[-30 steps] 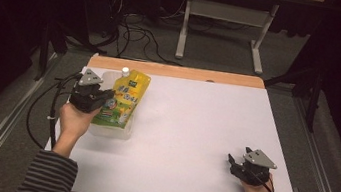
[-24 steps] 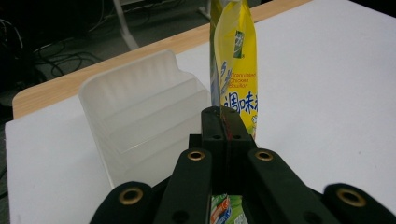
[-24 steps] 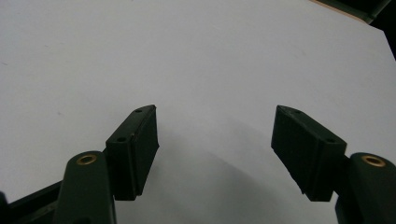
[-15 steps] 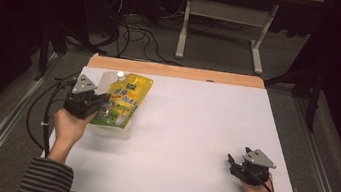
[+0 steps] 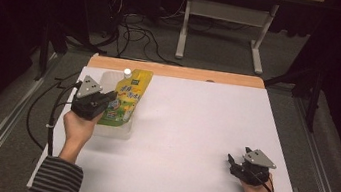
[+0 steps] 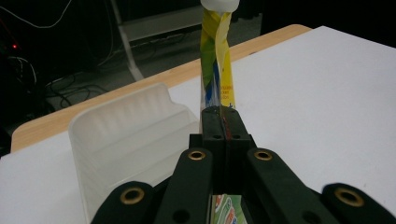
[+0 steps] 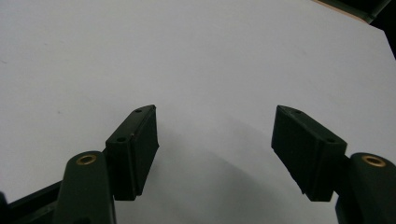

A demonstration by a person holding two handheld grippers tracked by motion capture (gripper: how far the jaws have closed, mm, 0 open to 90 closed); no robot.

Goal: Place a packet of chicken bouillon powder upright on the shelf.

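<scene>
The left tool [image 5: 102, 100] has its jaws pressed together on the near edge of a yellow pouch [image 5: 126, 99]; in the left gripper view the pouch [image 6: 215, 70] rises thin and edge-on straight out of the clamped pads, white cap [image 6: 219, 4] at the far end. From above, the pouch lies across a clear plastic tray [image 5: 114, 129] at the worktop's left side, cap pointing away from the person. The step in hand looks like lifting the pouch out of the tray, or settling it in; the pictures cannot decide which.

Over at the near right, the right tool [image 5: 243, 168] sits idle, jaws wide apart with nothing between them, bare white surface showing beyond its pads [image 7: 140, 140].

Next move, as a judgement: keep the pinch firm, since the pouch is floppy and held only by its edge, and raise it enough to clear the tray's ribbed wall [image 6: 121, 116].

Room is generous. The white worktop [image 5: 194, 124] lies bare from the tray across to the right tool. The tray, though, sits close to the left edge and near the wooden strip [image 5: 177, 71] at the back, with cables [image 5: 43, 108] hanging just off that side.
</scene>
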